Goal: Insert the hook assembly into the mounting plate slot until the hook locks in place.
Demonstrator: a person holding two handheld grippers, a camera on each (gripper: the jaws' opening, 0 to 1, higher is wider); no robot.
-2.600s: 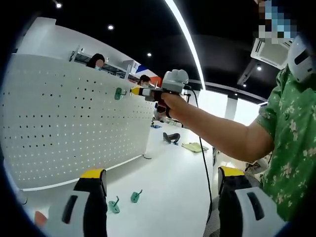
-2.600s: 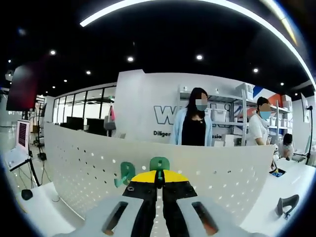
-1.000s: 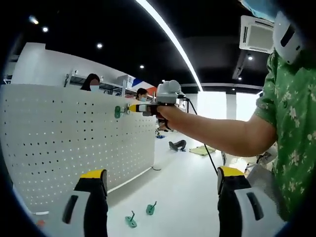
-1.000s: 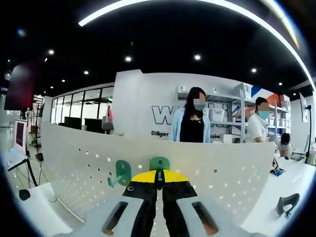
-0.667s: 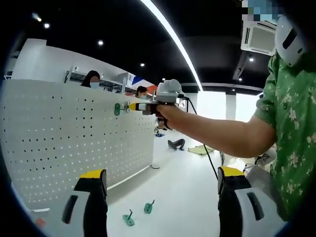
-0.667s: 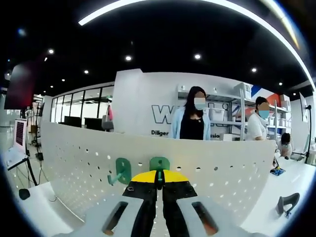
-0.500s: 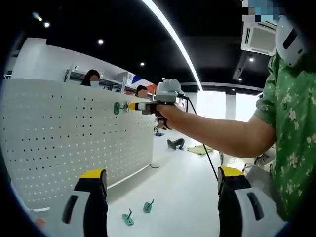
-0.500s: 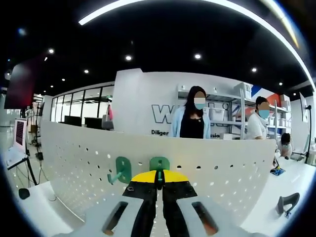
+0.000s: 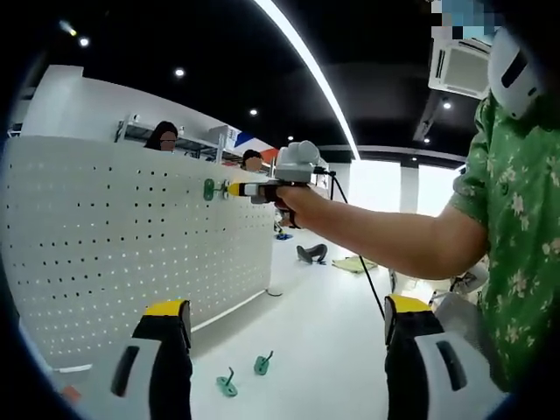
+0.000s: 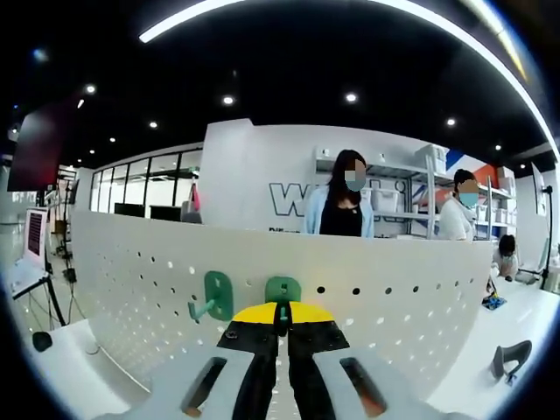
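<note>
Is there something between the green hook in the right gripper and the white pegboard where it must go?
Nothing visible. The right gripper is shut on the green hook, whose back plate is already against the pegboard. Another hook hangs beside it, apart, not in the way.

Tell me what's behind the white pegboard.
Behind the pegboard, two people's upper bodies, shelving and a lettered wall show above its top edge. The board hides everything lower.

Right gripper [image 10: 281, 325] clamped tight, arm outstretched; left gripper [image 9: 287, 350] gapes wide
</note>
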